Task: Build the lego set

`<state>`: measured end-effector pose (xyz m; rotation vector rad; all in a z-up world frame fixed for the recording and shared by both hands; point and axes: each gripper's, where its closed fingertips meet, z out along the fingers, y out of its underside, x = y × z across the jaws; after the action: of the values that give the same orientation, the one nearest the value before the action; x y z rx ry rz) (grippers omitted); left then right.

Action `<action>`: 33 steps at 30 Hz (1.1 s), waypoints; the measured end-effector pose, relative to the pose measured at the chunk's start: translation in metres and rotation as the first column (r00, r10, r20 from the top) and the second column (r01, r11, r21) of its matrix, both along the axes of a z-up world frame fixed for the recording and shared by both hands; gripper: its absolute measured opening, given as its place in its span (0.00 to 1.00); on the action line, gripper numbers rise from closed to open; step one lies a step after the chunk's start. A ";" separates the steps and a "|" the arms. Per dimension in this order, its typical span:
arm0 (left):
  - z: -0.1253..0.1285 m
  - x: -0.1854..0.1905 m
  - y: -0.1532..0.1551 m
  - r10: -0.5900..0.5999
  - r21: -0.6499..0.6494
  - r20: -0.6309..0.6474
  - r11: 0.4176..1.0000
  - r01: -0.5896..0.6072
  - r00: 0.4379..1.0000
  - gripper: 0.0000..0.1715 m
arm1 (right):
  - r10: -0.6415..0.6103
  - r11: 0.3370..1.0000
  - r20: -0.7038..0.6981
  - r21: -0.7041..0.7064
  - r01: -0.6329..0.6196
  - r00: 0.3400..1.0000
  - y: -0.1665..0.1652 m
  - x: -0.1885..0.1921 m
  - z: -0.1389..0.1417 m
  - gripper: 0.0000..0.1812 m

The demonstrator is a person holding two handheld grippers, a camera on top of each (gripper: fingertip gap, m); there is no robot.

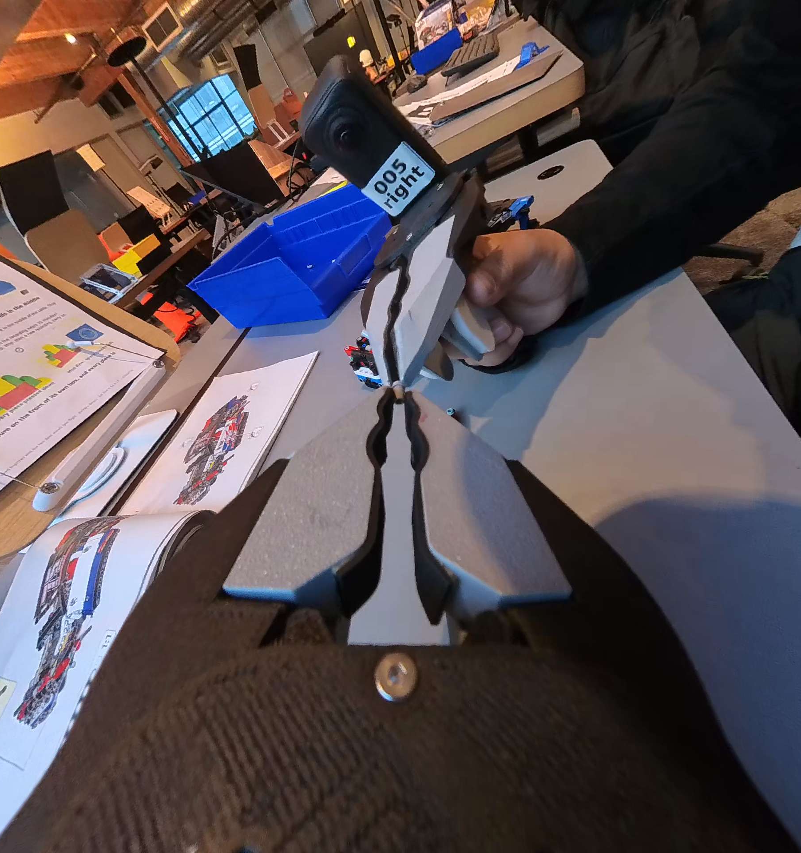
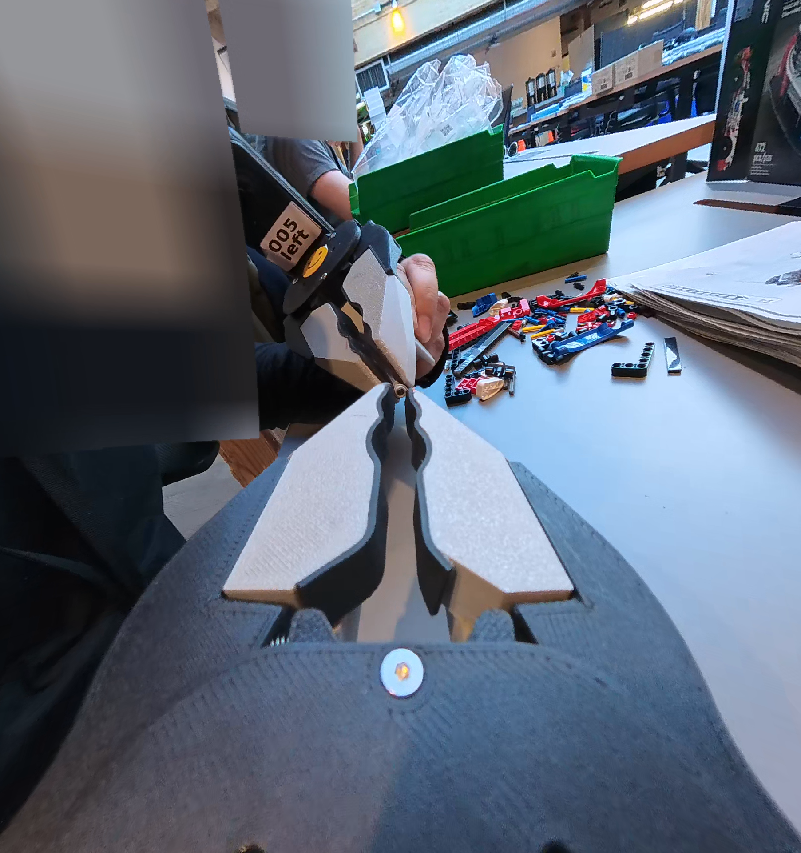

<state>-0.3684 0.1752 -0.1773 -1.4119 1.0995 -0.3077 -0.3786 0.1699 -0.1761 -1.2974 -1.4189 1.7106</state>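
Grey table in a workshop, loose lego pieces beside green bins.

Tiny tan piece pinched between both tips, shape too small to tell, set box cut off at the picture's right edge
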 end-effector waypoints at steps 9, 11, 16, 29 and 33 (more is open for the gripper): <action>-0.005 0.000 0.002 0.037 0.059 -0.081 0.998 -0.033 0.996 0.00 | -0.006 1.000 0.029 0.013 0.006 1.000 0.001 -0.001 -0.005 0.01; -0.009 -0.001 0.003 0.056 0.067 -0.109 0.997 -0.048 0.993 0.01 | -0.024 0.998 0.045 0.052 0.022 0.999 0.003 -0.001 -0.009 0.01; -0.019 -0.001 0.007 0.048 -0.054 -0.074 0.997 -0.052 0.996 0.04 | -0.083 0.988 0.082 0.138 0.071 0.993 0.009 -0.002 -0.018 0.01; -0.087 -0.013 0.008 0.025 -0.539 -0.143 0.837 -0.099 0.989 0.06 | -0.192 0.843 0.362 0.537 -0.036 0.912 0.016 0.004 -0.072 0.01; -0.093 -0.009 0.006 0.014 -0.549 -0.174 0.829 -0.109 0.985 0.07 | -0.259 0.802 0.358 0.598 -0.007 0.897 0.032 0.012 -0.059 0.01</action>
<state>-0.3775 0.1809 -0.2702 -2.0218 1.1427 -0.5026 -0.3665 0.2015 -0.2349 -1.3952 -1.8581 0.7899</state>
